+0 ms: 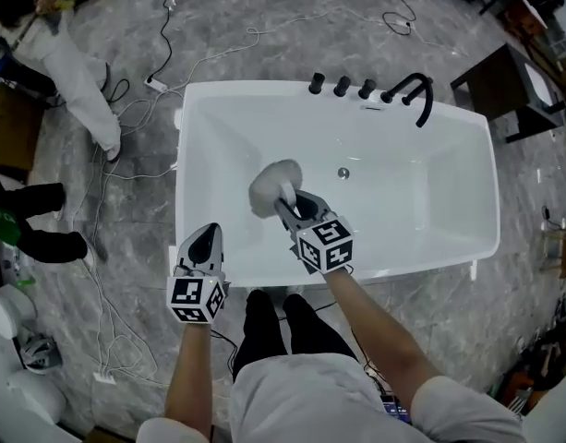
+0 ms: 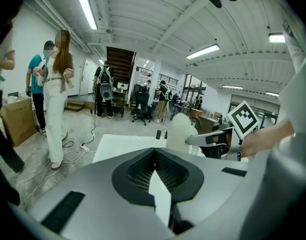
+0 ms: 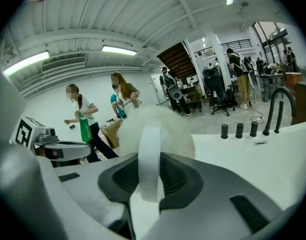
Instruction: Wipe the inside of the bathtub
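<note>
Grey marble floor [image 1: 126, 26], white bathtub [image 1: 490, 201] in middle. Left gripper [image 1: 206, 231] at tub's near-left rim, jaws together, nothing between. Right gripper [image 1: 288, 212] over tub interior, jaws clamped on white handle of fluffy duster [image 1: 273, 185]. Black faucet [image 1: 419, 95] on far rim.

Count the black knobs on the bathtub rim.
3, in a row on the tub's far rim, left of the curved black spout: left knob, middle knob, right knob. None appears hidden.
</note>
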Demonstrator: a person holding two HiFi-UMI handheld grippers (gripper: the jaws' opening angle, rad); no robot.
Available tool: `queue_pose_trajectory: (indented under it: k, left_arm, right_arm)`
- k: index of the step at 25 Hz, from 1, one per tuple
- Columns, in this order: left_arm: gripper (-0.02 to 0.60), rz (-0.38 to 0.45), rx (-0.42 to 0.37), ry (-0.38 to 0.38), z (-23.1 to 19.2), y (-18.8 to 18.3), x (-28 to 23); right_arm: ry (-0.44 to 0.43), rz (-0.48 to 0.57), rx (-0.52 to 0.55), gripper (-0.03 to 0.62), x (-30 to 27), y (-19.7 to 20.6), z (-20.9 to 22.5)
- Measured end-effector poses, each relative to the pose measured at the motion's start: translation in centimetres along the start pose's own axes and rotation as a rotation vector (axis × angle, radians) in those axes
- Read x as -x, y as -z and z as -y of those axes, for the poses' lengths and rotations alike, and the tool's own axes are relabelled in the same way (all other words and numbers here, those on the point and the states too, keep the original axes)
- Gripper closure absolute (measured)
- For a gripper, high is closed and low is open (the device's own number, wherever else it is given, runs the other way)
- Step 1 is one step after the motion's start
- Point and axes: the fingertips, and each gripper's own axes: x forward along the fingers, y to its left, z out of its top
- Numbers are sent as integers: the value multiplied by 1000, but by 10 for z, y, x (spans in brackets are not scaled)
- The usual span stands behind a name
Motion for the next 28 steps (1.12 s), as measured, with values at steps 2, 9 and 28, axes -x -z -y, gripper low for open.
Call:
queue_pose_trajectory:
  k: [2, 9, 28]
  left_arm:
    - [569, -6, 5, 1, -15, 5, -15]
    - [569, -17, 3, -1, -55, 15, -67]
    - [569, 13, 11, -25, -132, 70, -166]
  right_arm:
    - [7, 1, 9, 496, -23, 2, 5]
    - [21, -12, 32, 496, -96, 14, 25]
    - [51, -37, 109, 496, -284, 49, 100]
